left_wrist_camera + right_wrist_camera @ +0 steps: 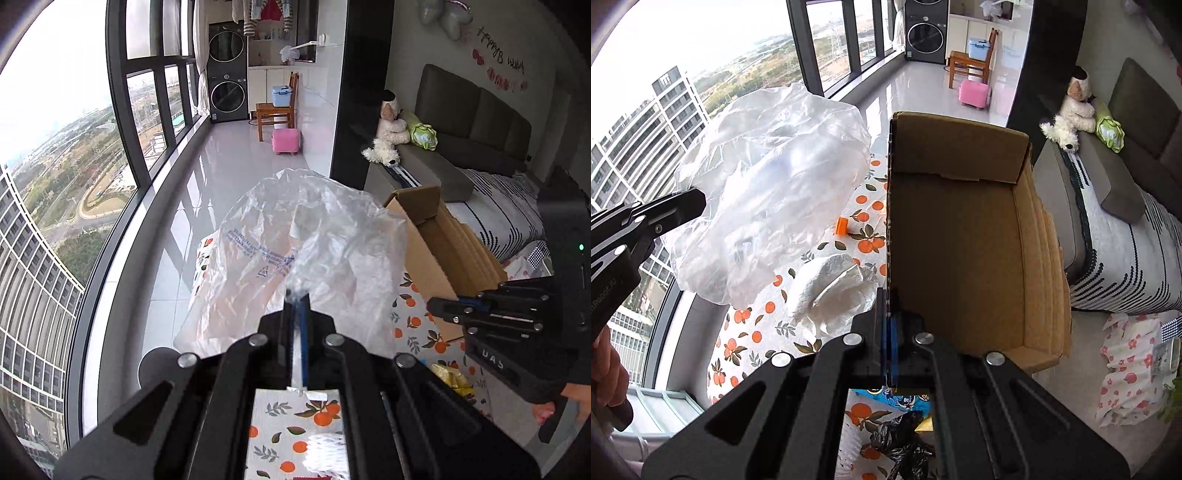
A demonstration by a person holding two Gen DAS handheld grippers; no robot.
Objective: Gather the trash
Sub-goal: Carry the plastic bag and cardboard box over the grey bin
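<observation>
Trash is spread over a table [746, 343] with an orange-print cloth, and two pieces are already lifted. Furthest left, a clear plastic bag [295, 251] is pinched by its crumpled edge in the left tongs [296, 295], whose jaws are pressed together on the film; it hangs billowed in front of them, above the cloth, apparently held high so that it clears the box rim. Just right of that bag, a crumpled white wrapper [831, 284] and a small orange cap [841, 226] are left lying on the cloth. Further right, the near wall of a cardboard box [960, 240] is clamped edge-on in the right tongs [889, 295], probably to steady or tilt it as the bin. The box looks empty, so collection is judged barely begun.
</observation>
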